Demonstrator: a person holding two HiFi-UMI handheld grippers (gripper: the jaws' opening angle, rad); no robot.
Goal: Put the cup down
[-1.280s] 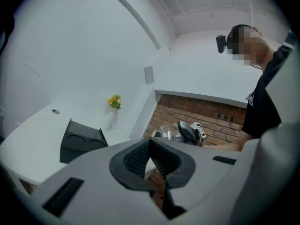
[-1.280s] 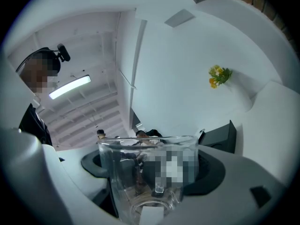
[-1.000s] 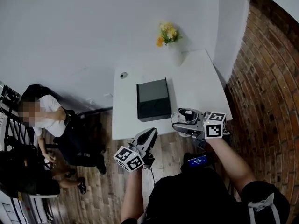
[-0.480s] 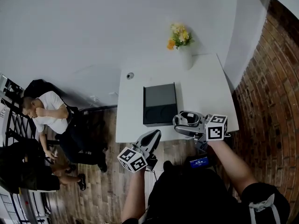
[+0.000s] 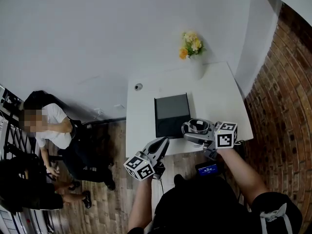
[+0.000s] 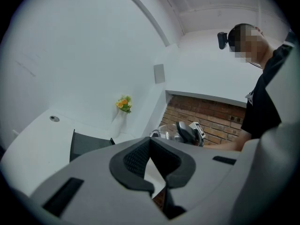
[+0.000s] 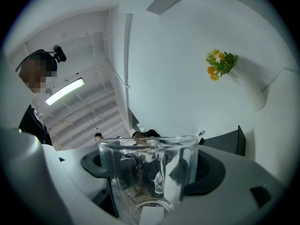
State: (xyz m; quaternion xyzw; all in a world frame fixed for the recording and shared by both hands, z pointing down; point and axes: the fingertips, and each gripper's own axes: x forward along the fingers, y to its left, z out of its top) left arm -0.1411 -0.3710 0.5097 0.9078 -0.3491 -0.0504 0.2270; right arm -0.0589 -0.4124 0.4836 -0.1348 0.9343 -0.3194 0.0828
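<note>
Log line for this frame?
right claw: shut on glass cup | left claw: shut, empty | cup: over front of white table, beside black tray | status: not yet released

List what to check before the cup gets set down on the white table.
1. Grip: ok. The right gripper is shut on the glass cup, with a jaw on either side.
2. Cup upright: ok, rim up.
3. Cup over the table: ok in the head view, near its front edge. Height above it: cannot tell.
4. Landing spot: ok. Bare white top lies right of the black tray.
5. Left gripper: ok. It is shut and empty, at the front edge, left of the cup.
6. Vase of flowers: ok, at the far edge, well away.
</note>
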